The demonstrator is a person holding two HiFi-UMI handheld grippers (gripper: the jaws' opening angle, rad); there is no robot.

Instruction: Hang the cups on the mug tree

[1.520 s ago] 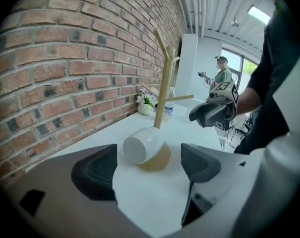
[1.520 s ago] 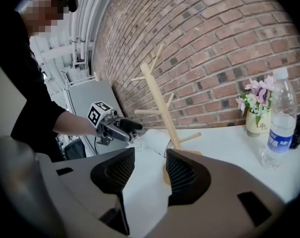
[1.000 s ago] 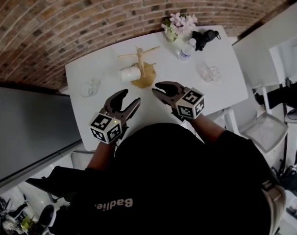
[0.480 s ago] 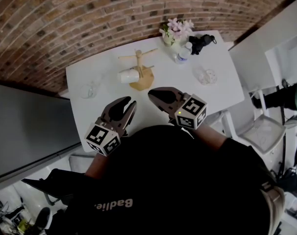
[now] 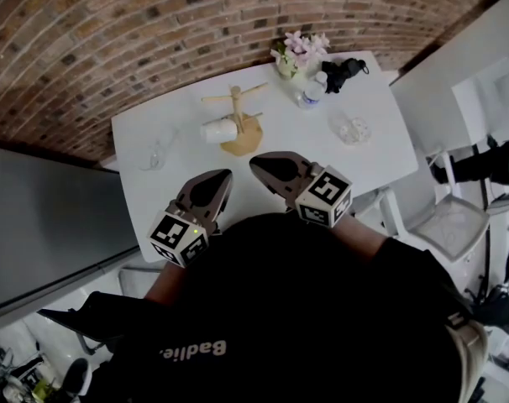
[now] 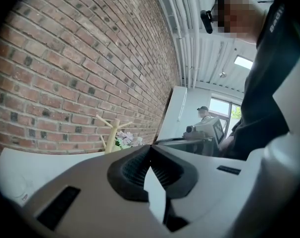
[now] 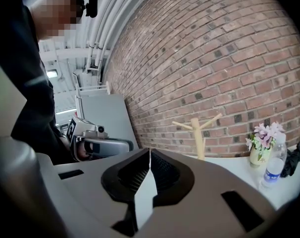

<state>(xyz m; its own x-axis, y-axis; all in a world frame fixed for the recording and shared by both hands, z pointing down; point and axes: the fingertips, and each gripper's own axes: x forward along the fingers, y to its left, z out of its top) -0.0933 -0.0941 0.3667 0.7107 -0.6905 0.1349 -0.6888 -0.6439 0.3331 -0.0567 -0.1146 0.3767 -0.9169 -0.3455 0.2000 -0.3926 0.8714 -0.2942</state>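
Clenching on nothing — left hand-held gripper (image 5: pixel 226 175) and right hand-held gripper (image 5: pixel 254 162), jaws together.

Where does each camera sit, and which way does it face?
Head view: on the head, steeply down at table and mug tree; left gripper, right gripper, torso show.
Left gripper view: on that gripper, along its shut jaws toward the brick wall; right gripper, torso show.
Right gripper view: likewise, along shut jaws; left gripper, torso show.
Both gripper views share mug tree and flowers.
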